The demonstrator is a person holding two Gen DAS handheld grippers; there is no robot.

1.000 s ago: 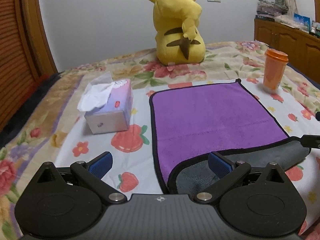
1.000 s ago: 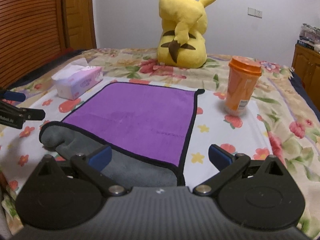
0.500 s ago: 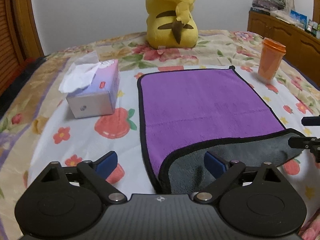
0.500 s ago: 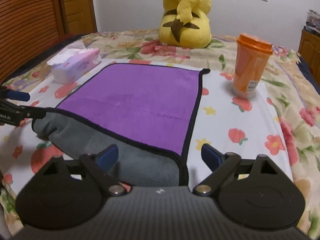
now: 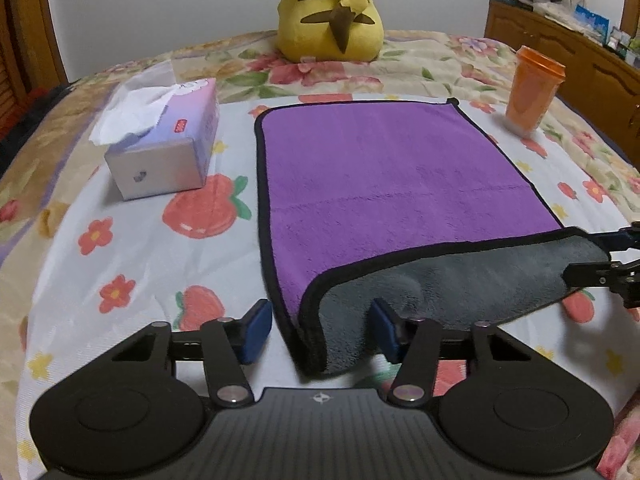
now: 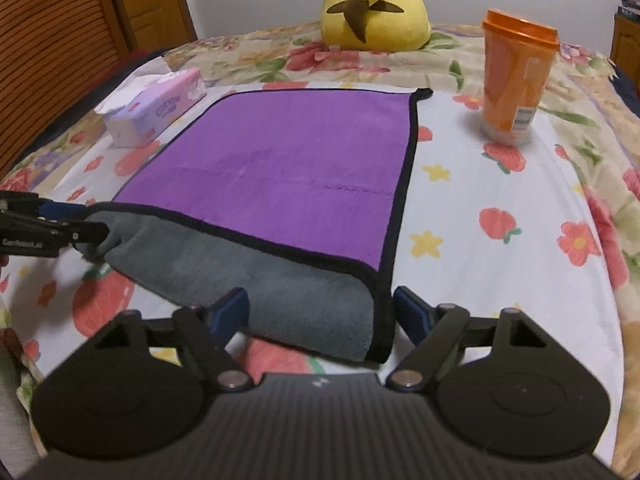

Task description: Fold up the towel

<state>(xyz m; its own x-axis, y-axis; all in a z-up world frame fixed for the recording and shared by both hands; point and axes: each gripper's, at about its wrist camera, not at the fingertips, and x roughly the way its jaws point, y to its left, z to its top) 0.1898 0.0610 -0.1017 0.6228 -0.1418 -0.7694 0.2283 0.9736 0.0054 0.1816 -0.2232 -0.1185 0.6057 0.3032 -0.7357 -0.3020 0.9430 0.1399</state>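
The purple towel (image 5: 392, 176) lies flat on the floral bedspread (image 5: 132, 248), its near edge turned back to show the grey underside. The left claw (image 5: 320, 330) is spread wide, blue pads either side of the towel's near left corner — gripping nothing. The right claw (image 6: 320, 312) is likewise wide open, straddling the near right corner. A tissue box (image 5: 168, 148) sits left of the towel, an orange cup (image 6: 516, 76) right, a Pikachu plush (image 5: 332, 12) beyond.
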